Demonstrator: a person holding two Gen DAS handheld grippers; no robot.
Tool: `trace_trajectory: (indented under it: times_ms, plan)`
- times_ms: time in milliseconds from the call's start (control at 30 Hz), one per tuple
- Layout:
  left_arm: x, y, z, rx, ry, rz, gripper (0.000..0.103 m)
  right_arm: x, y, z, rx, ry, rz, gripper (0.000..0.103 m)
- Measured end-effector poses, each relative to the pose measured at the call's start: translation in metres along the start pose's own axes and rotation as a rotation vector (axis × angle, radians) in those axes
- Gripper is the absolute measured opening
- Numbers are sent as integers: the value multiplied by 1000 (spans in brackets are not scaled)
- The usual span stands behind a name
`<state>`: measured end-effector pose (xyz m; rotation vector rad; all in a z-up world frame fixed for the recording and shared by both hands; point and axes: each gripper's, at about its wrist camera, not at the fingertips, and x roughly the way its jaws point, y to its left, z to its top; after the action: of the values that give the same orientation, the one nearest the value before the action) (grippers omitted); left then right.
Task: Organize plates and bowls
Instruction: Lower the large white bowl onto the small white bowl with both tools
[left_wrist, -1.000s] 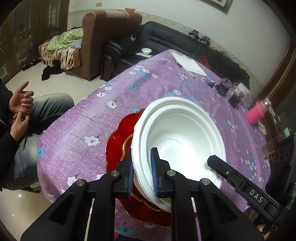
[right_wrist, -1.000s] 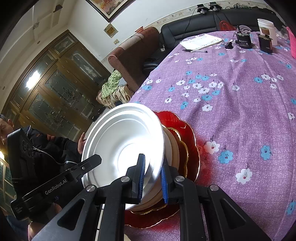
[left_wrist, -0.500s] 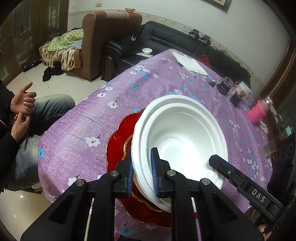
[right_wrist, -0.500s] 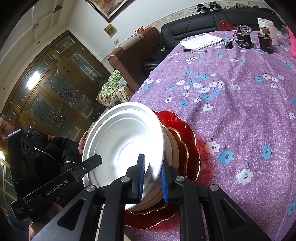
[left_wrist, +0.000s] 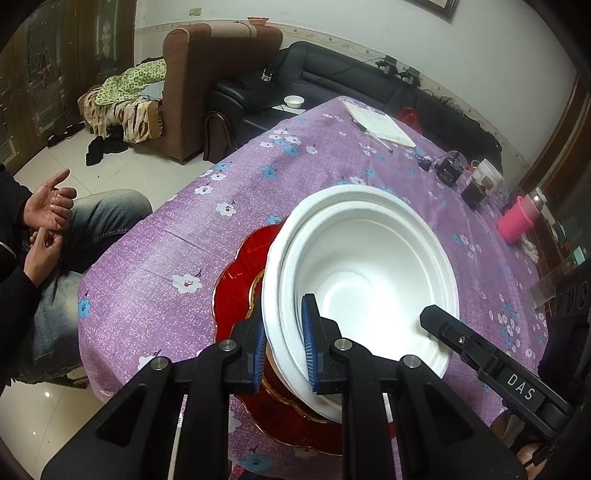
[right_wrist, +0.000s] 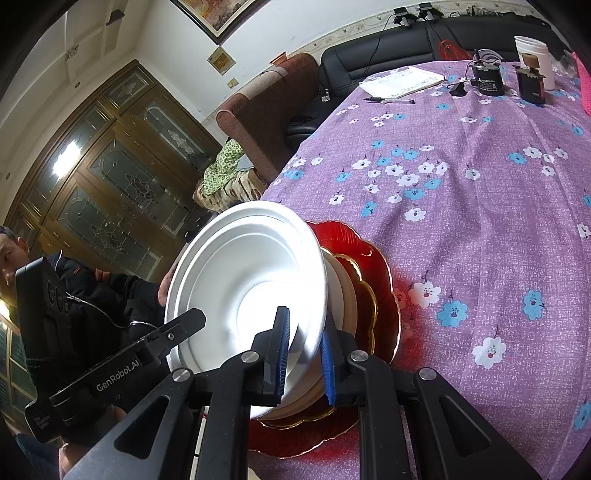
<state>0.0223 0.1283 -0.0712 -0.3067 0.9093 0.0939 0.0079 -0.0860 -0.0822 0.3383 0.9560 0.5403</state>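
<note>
Purple flowered cloth over the table (left_wrist: 155, 273), sofas and a seated person's hands (left_wrist: 48, 206) beyond its left edge. Left wrist view: left gripper (left_wrist: 284, 343) pinched narrow on the near rim of a white foam bowl (left_wrist: 362, 280), tilted above a red scalloped glass plate (left_wrist: 240, 295) near the table's near edge; opposite gripper's finger reaching in at the far rim; notebook, pink cup and dark gadgets toward the far right corner. Right wrist view: right gripper (right_wrist: 304, 350) clamped narrow on the same bowl's (right_wrist: 251, 280) opposite rim; beneath, a cream dish nested in a gold-edged red plate; judged mid-stacking, bowl held by both over the pile; next, level the bowl, centre it, lower, then release together. Hard to tell: whether the bowl touches the stack; plate's near edge hidden behind the fingers.
</note>
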Motion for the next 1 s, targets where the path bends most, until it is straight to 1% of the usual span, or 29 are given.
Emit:
trace_trajectory:
  times_ms: [1000]
  plan:
    - [4,-8,2,29,-1,42,17,5,-3,4,3,8,9,15]
